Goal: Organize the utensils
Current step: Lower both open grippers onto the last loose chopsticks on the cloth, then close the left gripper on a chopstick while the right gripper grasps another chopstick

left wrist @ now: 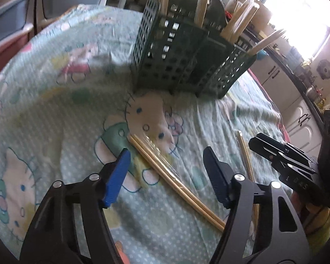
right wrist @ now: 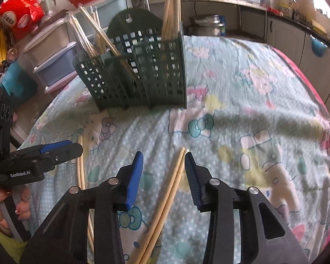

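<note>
Chopsticks [left wrist: 176, 178] in a pair lie flat on the cartoon-print cloth [left wrist: 55, 88] between the left tool's [left wrist: 167, 173] spread blue fingers, not touched. Right tool [right wrist: 164, 176] is spread too, straddling a second pair [right wrist: 169, 193]. Past both, the green basket [right wrist: 140, 79] holds more chopsticks upright.

I'm working in a home kitchen: cream cabinets [left wrist: 272, 71] run under a cluttered counter [right wrist: 286, 14]. A steel pot [right wrist: 205, 25], stacked plastic tubs [right wrist: 55, 52] and a cartoon tablecloth [right wrist: 242, 92] surround me.
</note>
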Demonstrator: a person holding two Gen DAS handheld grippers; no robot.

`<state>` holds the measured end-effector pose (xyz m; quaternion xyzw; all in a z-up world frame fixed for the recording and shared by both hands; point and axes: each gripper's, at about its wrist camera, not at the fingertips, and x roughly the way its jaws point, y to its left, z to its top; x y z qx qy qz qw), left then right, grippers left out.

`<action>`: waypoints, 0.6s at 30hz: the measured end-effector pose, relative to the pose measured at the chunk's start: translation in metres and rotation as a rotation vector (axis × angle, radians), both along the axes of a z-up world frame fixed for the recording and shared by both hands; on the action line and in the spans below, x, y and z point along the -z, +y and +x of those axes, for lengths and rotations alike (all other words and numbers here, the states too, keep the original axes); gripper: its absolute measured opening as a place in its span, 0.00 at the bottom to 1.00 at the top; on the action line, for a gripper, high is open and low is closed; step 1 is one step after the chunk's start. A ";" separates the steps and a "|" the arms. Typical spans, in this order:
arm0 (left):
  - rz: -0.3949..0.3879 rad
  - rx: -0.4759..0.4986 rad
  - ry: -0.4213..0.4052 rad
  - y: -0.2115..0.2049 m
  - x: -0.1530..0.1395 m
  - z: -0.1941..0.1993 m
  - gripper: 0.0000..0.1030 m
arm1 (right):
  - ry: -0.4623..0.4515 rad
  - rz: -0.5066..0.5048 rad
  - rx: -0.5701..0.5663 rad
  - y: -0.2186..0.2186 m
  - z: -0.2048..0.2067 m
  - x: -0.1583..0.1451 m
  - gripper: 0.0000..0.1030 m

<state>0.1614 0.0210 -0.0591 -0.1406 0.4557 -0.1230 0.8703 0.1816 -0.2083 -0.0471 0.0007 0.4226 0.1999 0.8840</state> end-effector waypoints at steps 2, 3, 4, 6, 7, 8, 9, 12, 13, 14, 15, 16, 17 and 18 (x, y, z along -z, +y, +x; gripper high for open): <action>-0.008 0.002 0.022 0.000 0.004 0.004 0.58 | 0.012 0.002 0.001 -0.001 0.002 0.003 0.36; -0.009 0.000 0.032 0.000 0.006 0.006 0.58 | 0.018 0.002 0.004 -0.001 0.003 0.004 0.36; -0.010 -0.002 0.042 0.001 0.008 0.009 0.58 | 0.025 0.002 0.006 -0.001 0.005 0.006 0.36; -0.007 -0.005 0.052 0.002 0.010 0.016 0.58 | 0.041 0.000 0.007 -0.002 0.009 0.008 0.36; -0.009 -0.007 0.055 0.002 0.009 0.018 0.58 | 0.048 -0.002 0.005 -0.001 0.012 0.009 0.36; -0.013 -0.009 0.058 0.003 0.009 0.022 0.58 | 0.056 -0.005 0.003 -0.001 0.014 0.010 0.36; -0.017 -0.010 0.061 0.004 0.010 0.024 0.58 | 0.062 -0.006 0.004 -0.001 0.016 0.011 0.36; -0.033 -0.016 0.068 0.005 0.012 0.033 0.58 | 0.091 -0.013 0.013 0.000 0.025 0.015 0.36; -0.037 -0.017 0.068 0.006 0.012 0.035 0.58 | 0.101 -0.019 0.017 0.000 0.029 0.017 0.36; -0.041 -0.017 0.067 0.007 0.012 0.037 0.58 | 0.112 -0.023 0.021 0.000 0.033 0.019 0.36; -0.042 -0.018 0.065 0.007 0.012 0.038 0.55 | 0.121 -0.021 0.023 -0.001 0.035 0.022 0.36; -0.033 -0.024 0.061 0.008 0.012 0.039 0.52 | 0.128 -0.017 0.023 -0.001 0.037 0.023 0.35; -0.018 -0.033 0.055 0.008 0.012 0.040 0.47 | 0.130 -0.014 0.024 -0.001 0.038 0.025 0.35; -0.008 -0.038 0.051 0.008 0.012 0.041 0.42 | 0.129 -0.011 0.024 -0.001 0.040 0.026 0.34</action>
